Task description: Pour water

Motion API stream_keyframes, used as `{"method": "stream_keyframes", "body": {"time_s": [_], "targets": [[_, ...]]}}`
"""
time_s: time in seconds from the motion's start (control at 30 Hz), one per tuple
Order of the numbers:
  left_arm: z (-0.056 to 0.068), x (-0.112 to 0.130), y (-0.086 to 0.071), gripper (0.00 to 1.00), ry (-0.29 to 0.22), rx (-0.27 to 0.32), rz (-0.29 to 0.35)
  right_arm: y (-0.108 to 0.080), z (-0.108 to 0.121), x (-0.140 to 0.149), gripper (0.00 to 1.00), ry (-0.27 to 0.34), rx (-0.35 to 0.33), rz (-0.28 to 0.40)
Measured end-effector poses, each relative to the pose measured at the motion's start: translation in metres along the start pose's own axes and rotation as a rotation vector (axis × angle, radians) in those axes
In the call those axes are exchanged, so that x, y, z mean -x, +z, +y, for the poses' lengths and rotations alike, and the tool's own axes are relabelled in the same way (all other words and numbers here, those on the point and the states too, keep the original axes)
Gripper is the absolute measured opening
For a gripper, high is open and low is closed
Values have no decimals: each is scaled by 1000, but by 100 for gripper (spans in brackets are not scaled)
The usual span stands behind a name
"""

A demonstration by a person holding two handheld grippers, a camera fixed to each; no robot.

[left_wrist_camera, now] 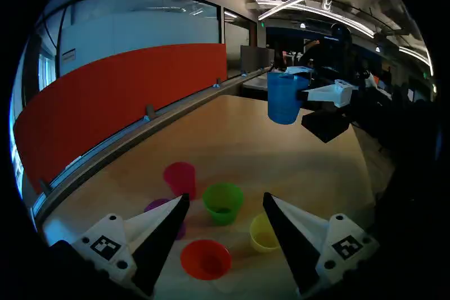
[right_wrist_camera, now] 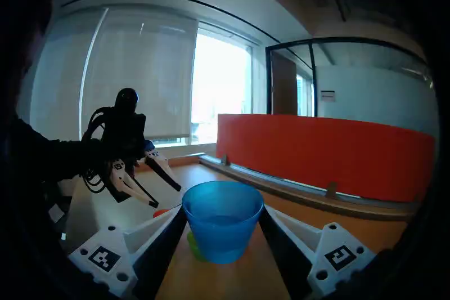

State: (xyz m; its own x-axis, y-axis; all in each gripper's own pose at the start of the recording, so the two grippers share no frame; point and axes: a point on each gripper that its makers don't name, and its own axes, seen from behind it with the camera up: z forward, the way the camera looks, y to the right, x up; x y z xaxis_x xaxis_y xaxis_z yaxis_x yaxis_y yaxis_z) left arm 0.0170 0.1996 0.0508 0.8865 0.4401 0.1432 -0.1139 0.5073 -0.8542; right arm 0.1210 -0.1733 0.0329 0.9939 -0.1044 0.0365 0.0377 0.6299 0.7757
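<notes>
Between right gripper (right_wrist_camera: 223, 210) fingers, pinched from both sides: blue cup (right_wrist_camera: 223, 227), upright, held up off table (left_wrist_camera: 242, 142). Water level inside hard to make out tbh. Left gripper (left_wrist_camera: 225, 195) spread wide, gripping nothing, hovering over small cups: pink cup (left_wrist_camera: 180, 178), green cup (left_wrist_camera: 223, 201), yellow cup (left_wrist_camera: 263, 232), orange cup (left_wrist_camera: 205, 259). Purple cup (left_wrist_camera: 160, 206) mostly hidden behind its finger.

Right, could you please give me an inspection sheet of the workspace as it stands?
Surface: wooden table, bare around the cups.
Job's things: blue cup with water, held aloft; magenta cup, purple cup, green cup, yellow cup, orange cup clustered upright on table.
Clutter: nothing seen.
Grippers: right gripper shut on blue cup; left gripper open above the cluster.
Cables: dark loops at left gripper's mount.
Surroundings: orange partition, bright window.
</notes>
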Motion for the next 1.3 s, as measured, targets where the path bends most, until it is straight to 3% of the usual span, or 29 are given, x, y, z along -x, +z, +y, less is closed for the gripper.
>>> {"method": "stream_keyframes", "body": {"time_s": [0.27, 0.57, 1.0, 1.3], "targets": [[-2, 4, 5, 97, 11, 0, -34, -2, 3, -2, 91, -6, 8, 4], [-7, 19, 18, 98, 30, -16, -117, -6, 3, -1, 90, -11, 9, 2], [-11, 39, 50, 97, 38, -21, -217, -11, 5, 0, 91, -16, 3, 4], [-13, 51, 74, 97, 12, -20, -255, -14, 9, 5, 90, -15, 5, -1]]}}
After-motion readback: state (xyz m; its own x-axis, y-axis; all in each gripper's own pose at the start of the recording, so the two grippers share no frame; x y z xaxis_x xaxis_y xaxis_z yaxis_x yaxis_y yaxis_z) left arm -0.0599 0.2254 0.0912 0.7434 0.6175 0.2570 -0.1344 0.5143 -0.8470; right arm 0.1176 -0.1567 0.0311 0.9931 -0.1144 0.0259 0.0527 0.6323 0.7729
